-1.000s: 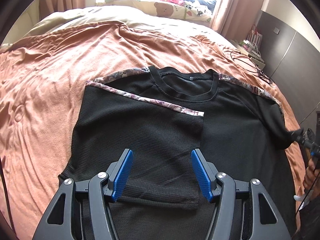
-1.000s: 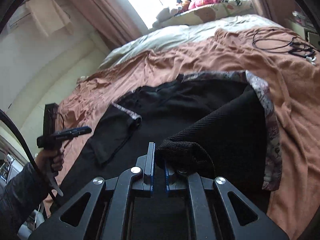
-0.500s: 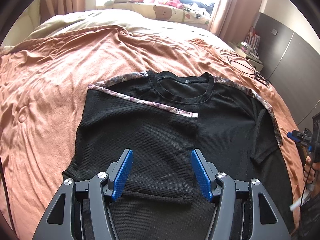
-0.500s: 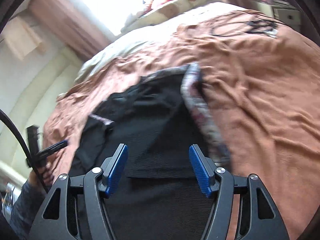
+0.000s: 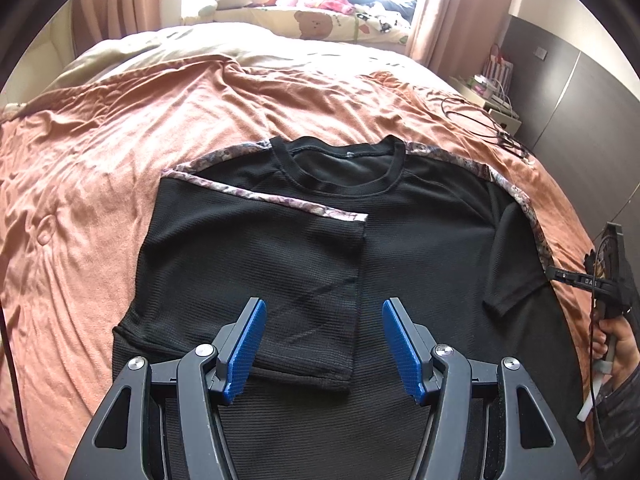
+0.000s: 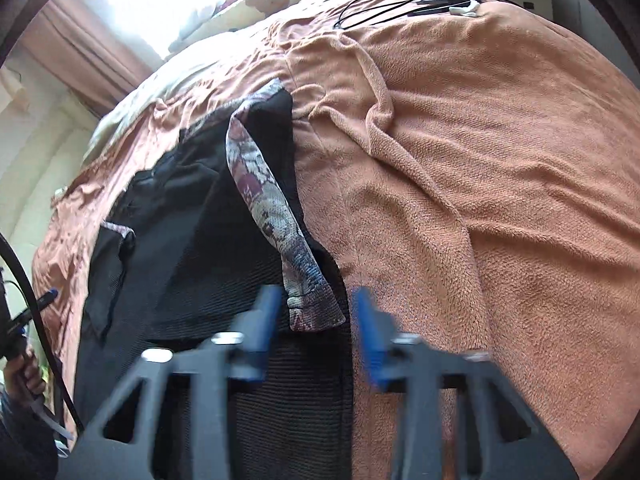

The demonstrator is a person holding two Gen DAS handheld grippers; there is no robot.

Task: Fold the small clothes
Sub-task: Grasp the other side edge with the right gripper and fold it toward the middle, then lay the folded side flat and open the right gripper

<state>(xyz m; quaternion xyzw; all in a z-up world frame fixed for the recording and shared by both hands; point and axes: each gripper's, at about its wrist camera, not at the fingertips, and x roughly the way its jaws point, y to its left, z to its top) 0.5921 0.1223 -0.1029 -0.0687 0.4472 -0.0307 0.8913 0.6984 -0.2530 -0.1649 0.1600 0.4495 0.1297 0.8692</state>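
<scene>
A black T-shirt (image 5: pixel 420 240) with floral shoulder trim lies flat on the orange blanket, neck away from me. Its left sleeve (image 5: pixel 256 264) is folded in over the chest. Its right sleeve (image 5: pixel 516 264) lies folded inward near the shirt's right edge. My left gripper (image 5: pixel 322 344) is open and empty, hovering over the shirt's lower middle. My right gripper (image 6: pixel 316 320) is open and empty, blurred, just over the right sleeve's floral end (image 6: pixel 308 304). It also shows at the right edge of the left wrist view (image 5: pixel 600 280).
The orange blanket (image 5: pixel 100 160) covers the bed. Black cables (image 5: pixel 492 128) lie at the bed's far right, also in the right wrist view (image 6: pixel 404 4). A nightstand (image 5: pixel 496 100) and dark wardrobe (image 5: pixel 580 92) stand to the right. Pillows and plush toys (image 5: pixel 312 12) are at the head.
My right gripper opened and let go of the right sleeve, which now lies folded inward on the shirt. The gripper drew back toward the shirt's right edge. My left gripper stayed open.
</scene>
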